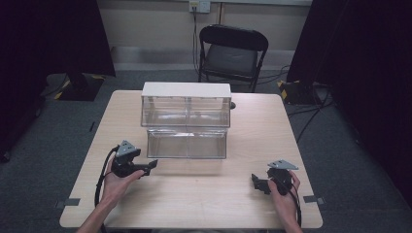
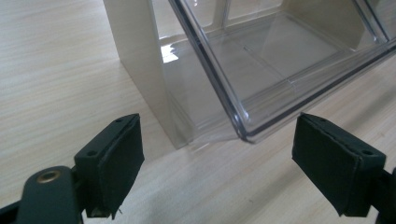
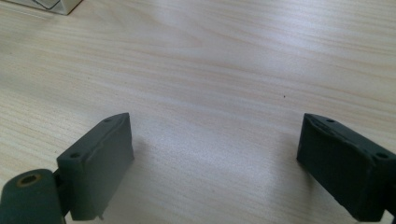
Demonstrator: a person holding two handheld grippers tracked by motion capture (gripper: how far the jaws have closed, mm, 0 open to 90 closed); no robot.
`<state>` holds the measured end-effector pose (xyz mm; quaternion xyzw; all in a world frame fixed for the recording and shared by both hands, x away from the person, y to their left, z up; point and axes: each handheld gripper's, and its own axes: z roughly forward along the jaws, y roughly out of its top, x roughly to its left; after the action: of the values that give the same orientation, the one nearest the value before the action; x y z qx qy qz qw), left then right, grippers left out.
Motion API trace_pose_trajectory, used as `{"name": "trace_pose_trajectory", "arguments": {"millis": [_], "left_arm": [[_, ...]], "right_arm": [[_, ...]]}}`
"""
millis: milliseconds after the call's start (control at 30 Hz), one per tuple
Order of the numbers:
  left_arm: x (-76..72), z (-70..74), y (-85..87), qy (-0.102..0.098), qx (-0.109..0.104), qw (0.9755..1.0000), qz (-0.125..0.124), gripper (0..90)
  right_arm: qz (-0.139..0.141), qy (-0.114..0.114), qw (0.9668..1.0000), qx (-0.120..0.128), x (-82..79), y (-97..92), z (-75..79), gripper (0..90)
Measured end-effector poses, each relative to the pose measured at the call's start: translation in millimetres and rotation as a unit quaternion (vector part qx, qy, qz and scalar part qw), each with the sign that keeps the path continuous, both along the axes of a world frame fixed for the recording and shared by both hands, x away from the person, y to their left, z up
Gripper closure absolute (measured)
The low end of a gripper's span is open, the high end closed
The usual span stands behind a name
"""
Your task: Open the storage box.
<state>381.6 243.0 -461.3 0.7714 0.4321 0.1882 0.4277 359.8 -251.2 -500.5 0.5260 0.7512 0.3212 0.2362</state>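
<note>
Left gripper view: left gripper wide open, empty, near clear drawer.

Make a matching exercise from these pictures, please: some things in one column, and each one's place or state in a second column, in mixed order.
Things:
1. clear drawer
2. folding chair
3. left gripper
4. right gripper

Places or states:
A. behind the table's far edge, on the floor
B. open, over bare wood near the right corner
C. pulled forward out of the white-topped cabinet
D. open, beside the drawer's corner

Pairs: 1-C, 2-A, 3-D, 4-B
</note>
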Motion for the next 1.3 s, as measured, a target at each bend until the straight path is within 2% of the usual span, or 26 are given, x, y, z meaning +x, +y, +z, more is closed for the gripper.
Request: {"name": "trace_pose_trajectory", "arguments": {"millis": [167,200,333,400,500,600,633,700,800,900,1100,1300], "left_arm": [[4.3,-1.0,-3.6,0.000,0.011,0.9999,0.000,15.8],[4.6,-1.1,-4.4,0.001,0.005,1.0000,0.000,15.8],[6.2,-1.3,-6.5,0.001,0.018,0.9998,-0.002,15.5],[8.1,-0.7,-7.9,0.006,0.014,0.9999,-0.007,15.4],[10.6,0.2,-12.5,0.007,0.022,0.9996,-0.018,15.5],[13.6,0.0,-18.4,0.011,0.016,0.9995,-0.027,15.2],[14.5,1.1,-22.4,0.009,0.025,0.9991,-0.034,15.2],[14.5,0.4,-26.4,0.005,0.027,0.9991,-0.032,14.1],[15.7,-0.4,-27.2,0.006,0.021,0.9992,-0.032,9.4],[16.0,-1.8,-28.8,0.002,0.026,0.9992,-0.030,9.0],[15.9,-2.9,-28.9,-0.001,0.014,0.9995,-0.029,8.4],[15.1,-1.6,-29.0,-0.007,0.023,0.9992,-0.033,7.4]], "right_arm": [[0.000,0.000,1.0000,0.000,0.0,0.0,0.0,9.9],[0.000,0.000,1.0000,0.000,0.0,0.0,0.0,9.9],[0.000,0.000,1.0000,0.000,0.0,0.0,0.0,9.9],[0.000,0.000,1.0000,0.000,0.0,0.0,0.0,9.9],[0.000,0.000,1.0000,0.000,0.0,0.0,0.0,9.9],[0.000,0.000,1.0000,0.000,0.0,0.0,0.0,9.9],[0.000,0.000,1.0000,0.000,0.0,0.0,0.0,9.9],[0.000,0.000,1.0000,0.000,0.0,0.0,0.0,9.9],[0.000,0.000,1.0000,0.000,0.0,0.0,0.0,9.9],[0.000,0.000,1.0000,0.000,0.0,0.0,0.0,9.9],[0.000,0.000,1.0000,0.000,0.0,0.0,0.0,9.9],[0.000,0.000,1.0000,0.000,0.0,0.0,0.0,9.9]]}}
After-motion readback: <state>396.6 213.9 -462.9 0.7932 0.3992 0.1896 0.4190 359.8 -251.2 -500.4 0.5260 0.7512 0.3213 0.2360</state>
